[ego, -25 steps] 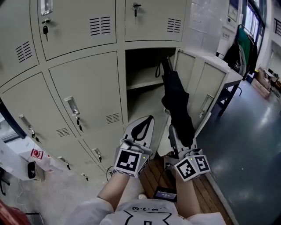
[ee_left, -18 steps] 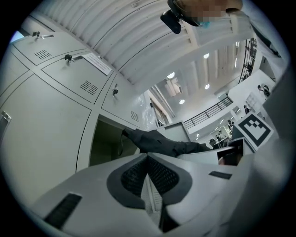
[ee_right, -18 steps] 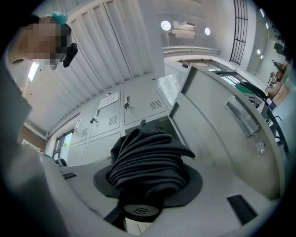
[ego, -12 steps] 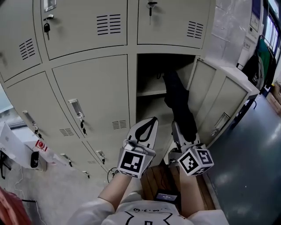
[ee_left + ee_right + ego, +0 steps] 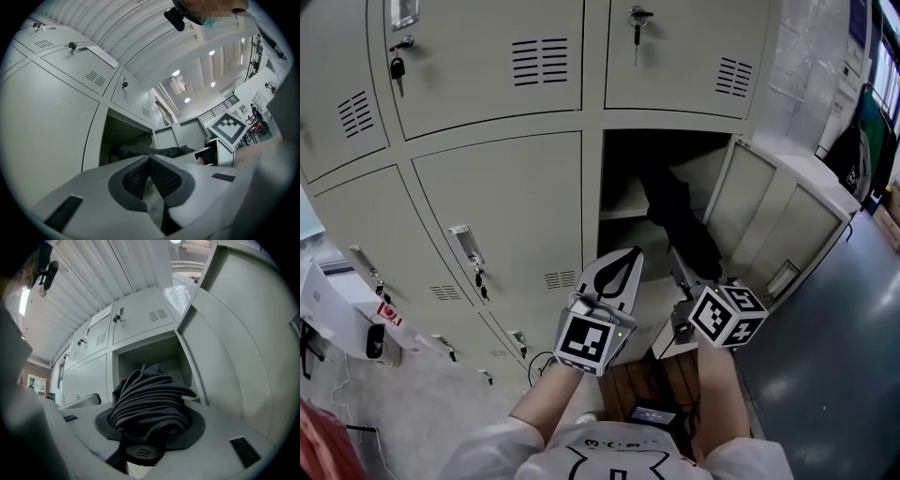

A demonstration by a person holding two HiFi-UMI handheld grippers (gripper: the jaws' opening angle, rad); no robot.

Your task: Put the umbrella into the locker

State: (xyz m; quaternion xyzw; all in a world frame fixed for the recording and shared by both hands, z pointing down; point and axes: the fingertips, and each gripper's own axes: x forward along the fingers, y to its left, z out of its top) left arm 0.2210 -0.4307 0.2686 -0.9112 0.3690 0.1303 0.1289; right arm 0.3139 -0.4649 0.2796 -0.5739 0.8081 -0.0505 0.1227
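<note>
The black folded umbrella (image 5: 677,214) reaches up and forward into the open locker (image 5: 712,169), its far end inside the dark compartment by the inner shelf (image 5: 622,212). My right gripper (image 5: 687,270) is shut on its lower part. In the right gripper view the bunched umbrella (image 5: 151,405) fills the space between the jaws, its round cap (image 5: 142,452) nearest the camera, with the locker opening (image 5: 140,357) straight ahead. My left gripper (image 5: 628,258) is shut and empty, just left of the umbrella and below the opening. In the left gripper view the left gripper (image 5: 149,160) has its jaw tips together.
The locker door (image 5: 780,217) stands swung open to the right. Closed lockers with keys (image 5: 497,206) fill the left and top. A small dark device (image 5: 654,413) lies on wooden floor by my feet. White clutter (image 5: 380,319) sits low left, dark bags (image 5: 855,131) far right.
Both grippers have moved forward toward the lockers. The umbrella has gone deeper into the open compartment, and less of it shows outside. The right gripper's grip on it is unchanged.
</note>
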